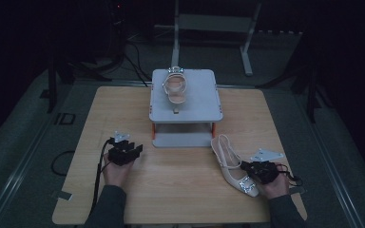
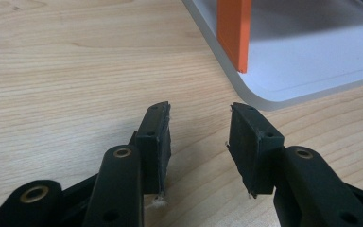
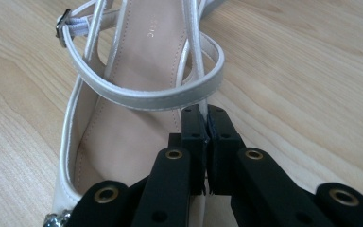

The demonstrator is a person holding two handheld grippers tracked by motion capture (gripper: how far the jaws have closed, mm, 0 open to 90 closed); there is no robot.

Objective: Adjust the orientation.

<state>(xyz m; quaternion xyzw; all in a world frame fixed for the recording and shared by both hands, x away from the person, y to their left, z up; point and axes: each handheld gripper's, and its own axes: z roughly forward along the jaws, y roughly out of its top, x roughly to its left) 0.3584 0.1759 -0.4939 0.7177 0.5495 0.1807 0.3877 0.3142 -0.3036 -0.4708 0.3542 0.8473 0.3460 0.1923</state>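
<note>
The right gripper (image 3: 206, 118) is clamped on the side edge of the white slingback leather shoe (image 3: 137, 94), which lies on the light wooden table (image 1: 171, 180) near its right front; the left gripper (image 2: 199, 127) rests empty, jaws apart, by the grey two-tier stand (image 2: 312, 75).

Wooden table (image 1: 171, 185) with grey stand (image 1: 186, 137), white shoe (image 1: 231, 166)
</note>
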